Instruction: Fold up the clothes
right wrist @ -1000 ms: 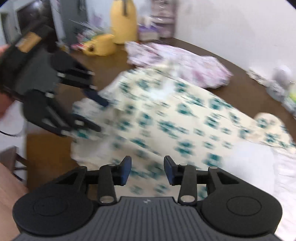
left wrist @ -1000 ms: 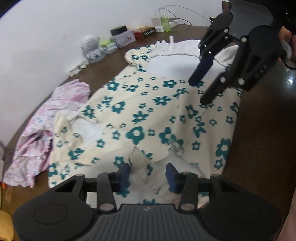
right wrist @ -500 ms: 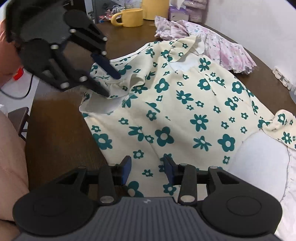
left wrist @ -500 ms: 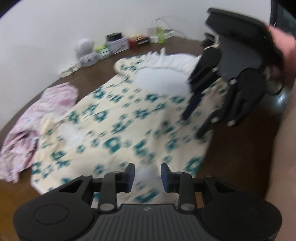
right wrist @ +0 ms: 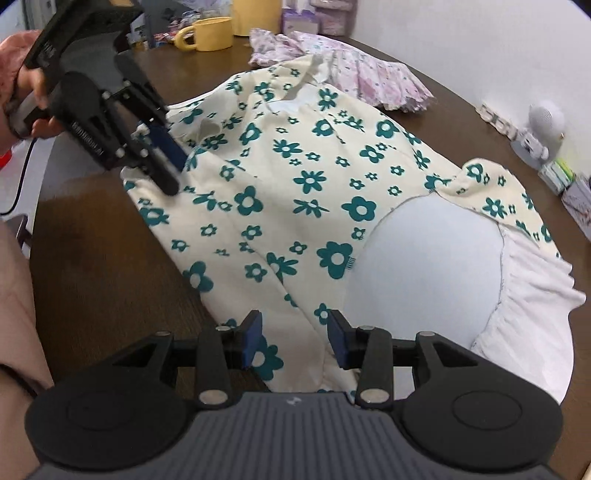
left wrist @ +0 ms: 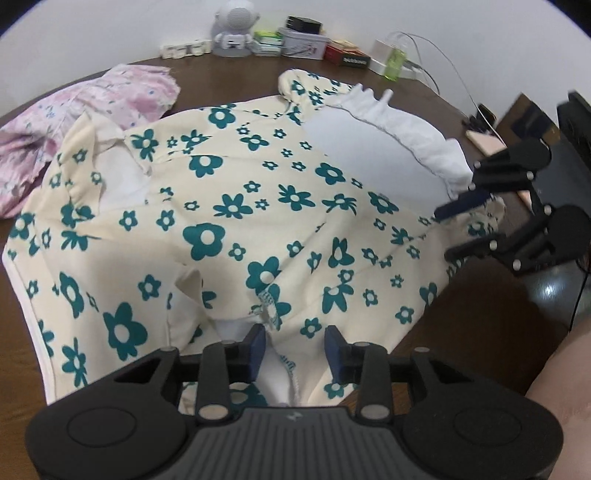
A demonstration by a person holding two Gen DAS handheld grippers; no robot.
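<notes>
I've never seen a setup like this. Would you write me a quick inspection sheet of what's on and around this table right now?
Surface: dark brown wooden table.
Job's things: cream dress with teal flowers spread flat, white lining showing; pink floral garment bunched beside it.
Clutter: white robot figurine, small boxes, green bottle, yellow mug.
Claws: left claw open over the dress's near edge, jaws just opening; right claw open over the hem.
Cables: thin wires near the bottle.
Surroundings: white wall.
</notes>
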